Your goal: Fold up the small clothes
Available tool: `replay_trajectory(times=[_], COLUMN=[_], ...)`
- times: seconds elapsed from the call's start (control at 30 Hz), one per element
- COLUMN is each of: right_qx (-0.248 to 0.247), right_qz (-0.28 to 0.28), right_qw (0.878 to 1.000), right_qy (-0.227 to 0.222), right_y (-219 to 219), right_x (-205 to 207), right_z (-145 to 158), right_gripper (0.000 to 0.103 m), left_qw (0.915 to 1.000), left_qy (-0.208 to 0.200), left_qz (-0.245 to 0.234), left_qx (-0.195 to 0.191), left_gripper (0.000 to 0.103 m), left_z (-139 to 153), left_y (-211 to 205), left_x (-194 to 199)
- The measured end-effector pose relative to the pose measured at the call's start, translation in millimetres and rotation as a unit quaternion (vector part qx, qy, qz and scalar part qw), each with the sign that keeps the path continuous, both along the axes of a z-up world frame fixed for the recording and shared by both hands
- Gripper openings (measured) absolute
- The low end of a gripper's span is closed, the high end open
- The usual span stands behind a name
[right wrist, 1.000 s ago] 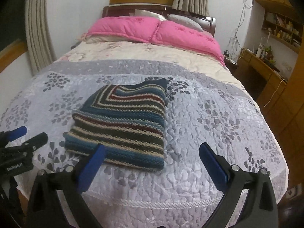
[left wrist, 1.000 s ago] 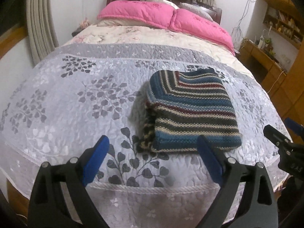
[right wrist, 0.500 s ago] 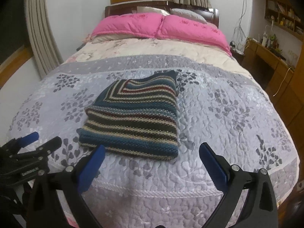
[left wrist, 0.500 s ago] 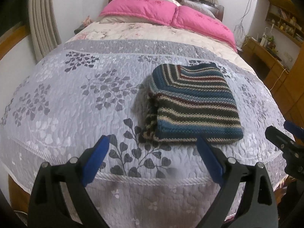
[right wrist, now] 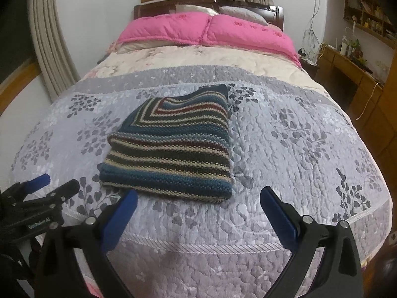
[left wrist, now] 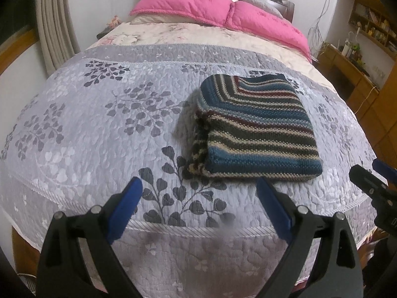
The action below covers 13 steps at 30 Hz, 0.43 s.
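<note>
1. Striped knit sweater [left wrist: 255,129] (blue, maroon, cream and dark bands) lies folded into a compact rectangle on the grey quilted bedspread with leaf print [left wrist: 99,129], in the foot half of the bed.
2. Left gripper [left wrist: 198,206] with blue-padded black fingers: jaws spread wide, holding nothing. It sits near the foot edge of the bedspread, just short of the sweater's near-left corner, not touching it.
3. Right gripper [right wrist: 198,213]: jaws also wide apart, empty, near the foot edge below the sweater's [right wrist: 171,149] near hem, clear of it.
4. Sweater's open layered edge faces the left side; the folded edge faces the foot.
5. Pink quilted duvet [right wrist: 206,32] is bunched at the headboard, well beyond the sweater.
</note>
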State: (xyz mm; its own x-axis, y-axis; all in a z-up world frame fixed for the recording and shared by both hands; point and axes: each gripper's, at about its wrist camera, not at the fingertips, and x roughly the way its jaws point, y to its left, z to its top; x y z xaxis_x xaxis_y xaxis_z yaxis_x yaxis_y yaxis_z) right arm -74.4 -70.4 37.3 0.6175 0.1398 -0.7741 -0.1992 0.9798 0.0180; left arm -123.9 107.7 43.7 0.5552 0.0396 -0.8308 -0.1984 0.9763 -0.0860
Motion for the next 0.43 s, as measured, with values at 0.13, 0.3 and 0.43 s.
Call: replay_trajectory(times=[0.13, 0.3, 0.43], right_qx=[-0.003, 0.001, -0.003], right_qz=[0.0, -0.005, -0.008], right_qw=[1.0, 1.0, 1.0], right_qy=[-0.001, 0.02, 0.023], right_y=[1.3, -2.1, -4.0], right_x=[0.0, 5.3, 6.8], right_z=[-0.6, -5.9, -8.9], right_gripper=[0.099, 0.099, 0.099], left_qw=[1.0, 1.0, 0.9999], left_qy=[0.004, 0.006, 0.004], left_qz=[-0.001, 0.0, 0.0], left_qx=[-0.002, -0.007, -0.009], left_gripper=[0.092, 0.092, 0.092], left_z=[-2.6, -4.7, -3.9], left_y=[-0.2, 0.9, 1.4], left_x=[1.3, 2.1, 2.3])
